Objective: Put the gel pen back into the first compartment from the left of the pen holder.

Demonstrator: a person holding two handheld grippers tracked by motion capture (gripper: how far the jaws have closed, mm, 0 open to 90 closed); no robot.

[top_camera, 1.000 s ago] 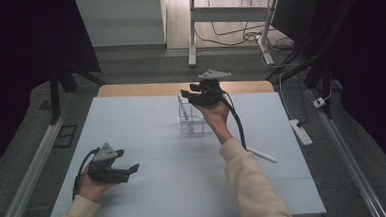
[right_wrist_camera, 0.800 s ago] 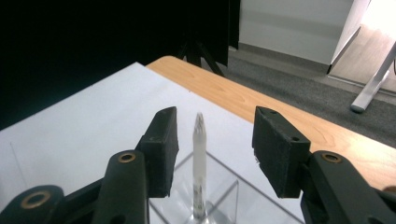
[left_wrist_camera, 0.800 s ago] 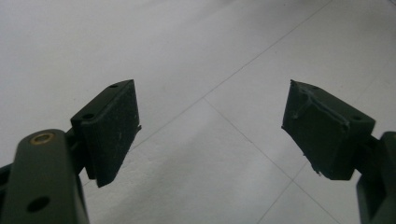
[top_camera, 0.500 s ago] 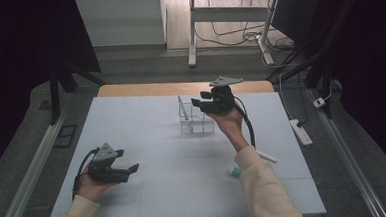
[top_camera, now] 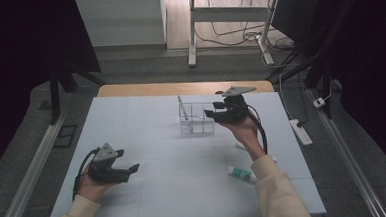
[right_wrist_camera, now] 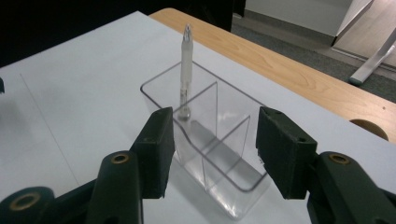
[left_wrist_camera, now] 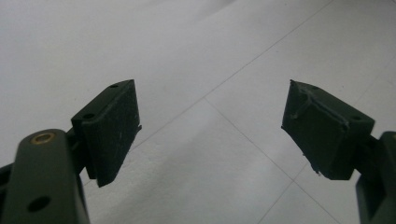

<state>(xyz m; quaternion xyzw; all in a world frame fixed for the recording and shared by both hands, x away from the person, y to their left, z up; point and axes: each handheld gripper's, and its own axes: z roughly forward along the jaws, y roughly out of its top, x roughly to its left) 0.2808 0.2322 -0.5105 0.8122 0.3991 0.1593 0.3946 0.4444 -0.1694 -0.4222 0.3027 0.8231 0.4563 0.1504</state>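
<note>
Left tongs (top_camera: 130, 169) sit nearest, at the desk's (top_camera: 147, 136) front left, well apart from the organizer (top_camera: 196, 119) and low over the bare white top. Jaws spread wide, nothing between them; left gripper view shows only desk surface in the gap.

Tube (top_camera: 242, 174) lies flat on the desk, front right of the organizer, just beside the right sleeve (top_camera: 278, 194).

Right tongs (top_camera: 210, 113) are held up at the organizer's right end. Jaws released, gap wide; in the right gripper view the clear organizer (right_wrist_camera: 210, 140) sits just beyond and between the jaw tips, not gripped.

Organizer is a clear box with inner dividers, standing upright mid-desk. Pen (right_wrist_camera: 186, 70) stands in its far compartment, leaning slightly, top well above the rim. In the high view the pen (top_camera: 182, 108) is at the organizer's left end.

Behind the organizer: bare wooden desk edge (top_camera: 180, 87).
</note>
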